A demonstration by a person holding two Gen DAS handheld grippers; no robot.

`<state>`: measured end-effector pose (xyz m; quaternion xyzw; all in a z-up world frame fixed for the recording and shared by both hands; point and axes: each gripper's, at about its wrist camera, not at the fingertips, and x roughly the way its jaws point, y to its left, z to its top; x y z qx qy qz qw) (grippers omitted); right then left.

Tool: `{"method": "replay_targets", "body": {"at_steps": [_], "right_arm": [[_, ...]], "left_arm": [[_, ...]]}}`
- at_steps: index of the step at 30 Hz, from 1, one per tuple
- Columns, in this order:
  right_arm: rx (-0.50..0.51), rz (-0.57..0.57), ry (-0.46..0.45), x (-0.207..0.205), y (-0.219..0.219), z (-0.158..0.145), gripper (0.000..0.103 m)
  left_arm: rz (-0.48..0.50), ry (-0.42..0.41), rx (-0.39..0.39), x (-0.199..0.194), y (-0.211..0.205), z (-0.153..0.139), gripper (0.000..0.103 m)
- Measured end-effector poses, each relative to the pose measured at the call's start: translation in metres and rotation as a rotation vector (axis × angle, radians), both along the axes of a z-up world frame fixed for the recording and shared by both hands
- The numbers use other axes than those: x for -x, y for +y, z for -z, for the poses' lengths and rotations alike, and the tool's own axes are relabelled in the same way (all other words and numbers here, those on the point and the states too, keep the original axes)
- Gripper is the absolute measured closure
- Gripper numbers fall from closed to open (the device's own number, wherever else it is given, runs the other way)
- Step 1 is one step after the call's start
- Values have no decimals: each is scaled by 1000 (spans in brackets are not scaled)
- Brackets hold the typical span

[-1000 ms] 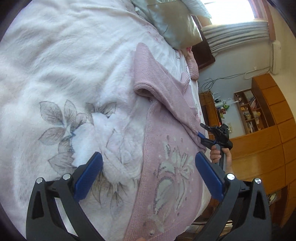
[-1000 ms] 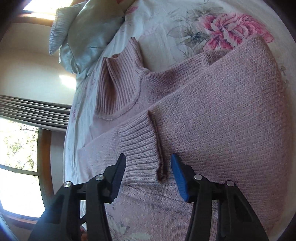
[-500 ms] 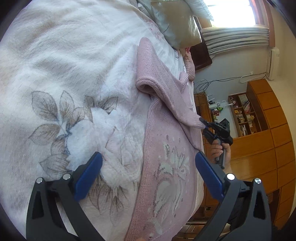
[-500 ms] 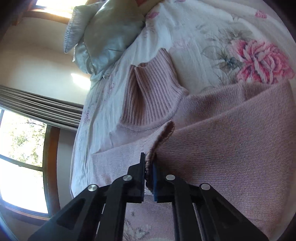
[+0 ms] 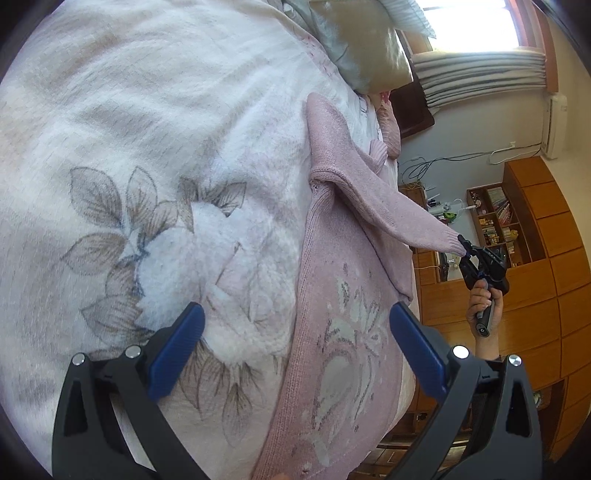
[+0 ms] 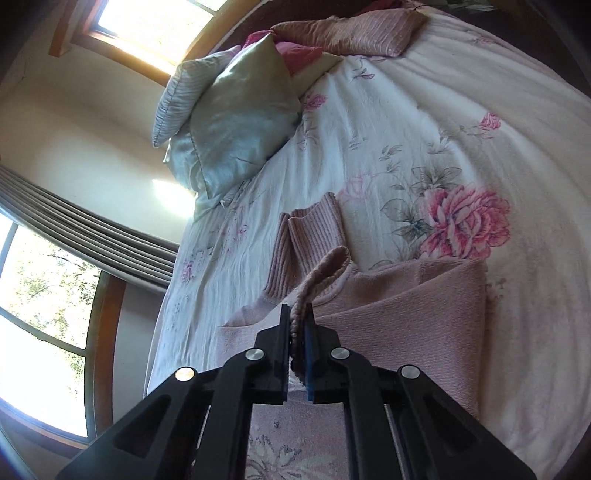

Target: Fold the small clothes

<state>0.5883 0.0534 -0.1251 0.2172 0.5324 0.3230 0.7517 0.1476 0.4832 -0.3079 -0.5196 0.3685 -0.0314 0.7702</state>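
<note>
Sweater [image 5: 343, 332] hem cut off at frame bottom; shelf items [image 5: 495, 221] too small to ID.

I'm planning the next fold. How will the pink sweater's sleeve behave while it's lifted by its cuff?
Probably floppy: the sleeve sags from the right gripper, which pinches only the cuff. The ribbed knit likely grips well, so slipping seems unlikely. The sweater looks light, so its body may drag.

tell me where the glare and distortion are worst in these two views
Left wrist view: the window at top right is blown out white, and the fisheye bends the wardrobe and bed edges; the centre is sharp. Right wrist view: both windows are overexposed, a sun patch sits on the wall, and the right claw, shut on the sleeve, is backlit and dark.
</note>
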Motion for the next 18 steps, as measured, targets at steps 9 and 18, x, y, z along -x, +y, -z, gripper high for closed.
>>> {"method": "replay_targets", "body": {"at_steps": [9,18], "right_arm": [[48,71,79,-2,-48,63,98],[84,57,129,1,-58,99,99]], "left_arm": [[-2,16,-9,-2,-3,0,3],[2,20,-19,-6,-5,0,3]]}}
